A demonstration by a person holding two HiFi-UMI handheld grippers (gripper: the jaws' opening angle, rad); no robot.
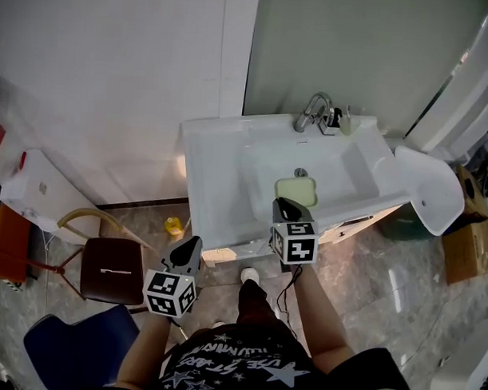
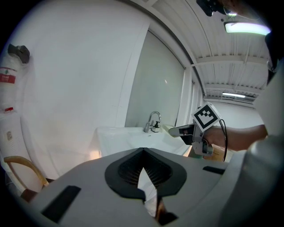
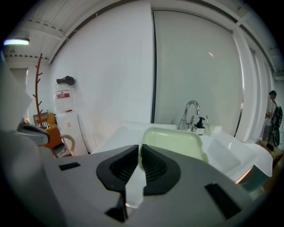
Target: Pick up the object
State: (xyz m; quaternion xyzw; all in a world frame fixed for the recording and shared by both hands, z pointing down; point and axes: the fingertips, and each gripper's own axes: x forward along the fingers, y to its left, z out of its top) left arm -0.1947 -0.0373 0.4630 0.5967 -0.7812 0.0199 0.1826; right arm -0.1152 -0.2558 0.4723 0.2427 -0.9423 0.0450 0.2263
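Pinching the green dish by its thin rim, likely its only graspable edge, the right gripper holds it over the sink; the left gripper, jaws together and empty, hangs aside.

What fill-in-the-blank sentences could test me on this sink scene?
1. The right hand-held gripper is shut on the rim of a pale ____ dish.
2. The sink under the dish is ____.
3. Its jaws together, the left hand-held gripper holds ____.

Missing words: green; white; nothing.
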